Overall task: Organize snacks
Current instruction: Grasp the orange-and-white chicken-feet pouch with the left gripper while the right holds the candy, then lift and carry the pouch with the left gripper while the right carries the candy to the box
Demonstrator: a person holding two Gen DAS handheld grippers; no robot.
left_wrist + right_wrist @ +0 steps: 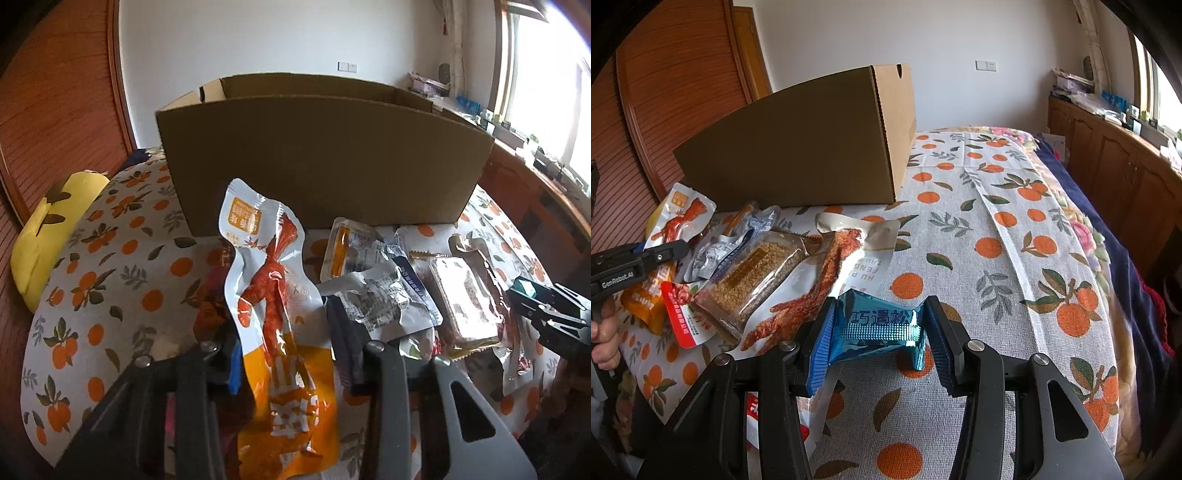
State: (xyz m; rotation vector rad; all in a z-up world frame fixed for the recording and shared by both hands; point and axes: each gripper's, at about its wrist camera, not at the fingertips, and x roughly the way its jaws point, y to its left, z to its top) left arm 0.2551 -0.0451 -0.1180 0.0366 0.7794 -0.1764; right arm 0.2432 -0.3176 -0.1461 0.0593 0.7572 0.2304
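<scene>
Now your left gripper [284,354] pinches the orange pouch [280,314], long axis toward the box [325,158] dead ahead; right gripper [875,332] clamps the blue packet [879,325], box up-left, mid-bed.

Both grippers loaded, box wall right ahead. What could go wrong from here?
1. Left gripper holds the floppy orange chicken-feet pouch low; its top may catch the cardboard box wall.
2. Right gripper pinches only the blue packet by its ends; it may slip.
</scene>
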